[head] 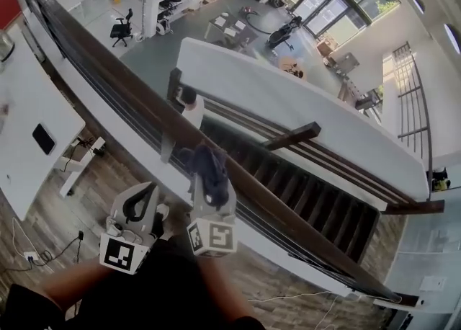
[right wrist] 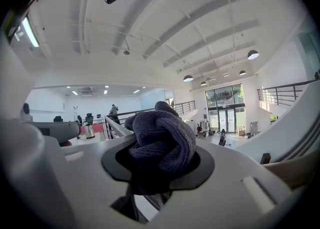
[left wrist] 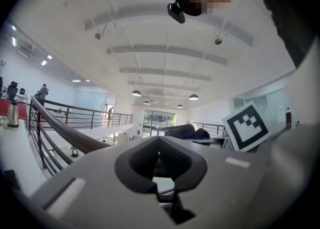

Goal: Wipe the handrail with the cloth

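Note:
The dark wooden handrail (head: 115, 73) runs diagonally from the top left to the bottom right of the head view. A dark blue-grey knitted cloth (head: 209, 166) lies bunched on top of it, with my right gripper (head: 210, 186) shut on it. The right gripper view shows the cloth (right wrist: 162, 140) filling that gripper (right wrist: 160, 165), and the rail (right wrist: 112, 125) behind it. My left gripper (head: 148, 192) is just left of the right one, on the near side of the rail, off the cloth. In the left gripper view its jaws (left wrist: 159, 143) meet with nothing between them; the handrail (left wrist: 60, 128) and cloth (left wrist: 185, 132) lie beyond.
Beyond the rail a staircase (head: 302, 184) drops to a lower office floor, and a person (head: 189, 101) stands on it. A second rail end (head: 292, 136) juts out over the stairs. A white desk (head: 29, 127) stands at left, with cables (head: 43, 253) on the wooden floor.

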Demonstrator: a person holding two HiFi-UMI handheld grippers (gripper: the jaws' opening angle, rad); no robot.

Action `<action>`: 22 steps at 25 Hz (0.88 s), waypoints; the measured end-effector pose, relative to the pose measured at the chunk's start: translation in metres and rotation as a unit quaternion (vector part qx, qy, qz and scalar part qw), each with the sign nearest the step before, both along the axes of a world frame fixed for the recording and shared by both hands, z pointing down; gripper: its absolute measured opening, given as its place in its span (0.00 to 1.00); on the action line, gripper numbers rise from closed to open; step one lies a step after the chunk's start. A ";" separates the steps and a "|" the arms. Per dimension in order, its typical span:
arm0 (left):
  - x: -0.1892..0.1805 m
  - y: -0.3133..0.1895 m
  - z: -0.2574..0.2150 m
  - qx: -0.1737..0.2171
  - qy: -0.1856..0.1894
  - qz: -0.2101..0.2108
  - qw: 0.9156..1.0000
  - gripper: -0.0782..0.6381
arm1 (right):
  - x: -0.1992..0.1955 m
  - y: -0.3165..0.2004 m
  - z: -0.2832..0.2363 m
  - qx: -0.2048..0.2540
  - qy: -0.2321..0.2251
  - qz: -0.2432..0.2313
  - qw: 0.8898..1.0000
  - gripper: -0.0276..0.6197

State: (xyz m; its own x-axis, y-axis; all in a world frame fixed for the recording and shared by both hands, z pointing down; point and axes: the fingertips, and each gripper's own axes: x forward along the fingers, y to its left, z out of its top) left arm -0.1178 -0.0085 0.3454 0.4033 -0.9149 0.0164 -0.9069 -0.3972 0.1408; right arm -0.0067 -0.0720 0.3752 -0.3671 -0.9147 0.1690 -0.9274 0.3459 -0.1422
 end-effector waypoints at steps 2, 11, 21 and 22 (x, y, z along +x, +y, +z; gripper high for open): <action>-0.006 -0.004 -0.001 0.002 0.007 -0.011 1.000 0.11 | -0.010 -0.014 0.003 0.001 0.001 -0.007 1.000 0.27; -0.011 -0.020 0.000 0.014 0.002 -0.015 1.000 0.11 | -0.030 -0.056 0.028 -0.041 0.036 -0.023 0.998 0.27; -0.001 -0.024 0.008 0.007 0.009 0.008 1.000 0.11 | -0.026 -0.059 0.064 -0.106 0.080 -0.011 0.991 0.27; 0.000 -0.024 0.008 0.005 0.006 0.011 1.000 0.11 | -0.026 -0.059 0.064 -0.107 0.081 -0.010 0.991 0.27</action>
State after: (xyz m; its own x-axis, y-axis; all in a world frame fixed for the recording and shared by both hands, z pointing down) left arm -0.1182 -0.0329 0.3531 0.4235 -0.9059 0.0019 -0.8960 -0.4185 0.1482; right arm -0.0331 -0.1308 0.4389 -0.3376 -0.8440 0.4167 -0.9371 0.3431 -0.0643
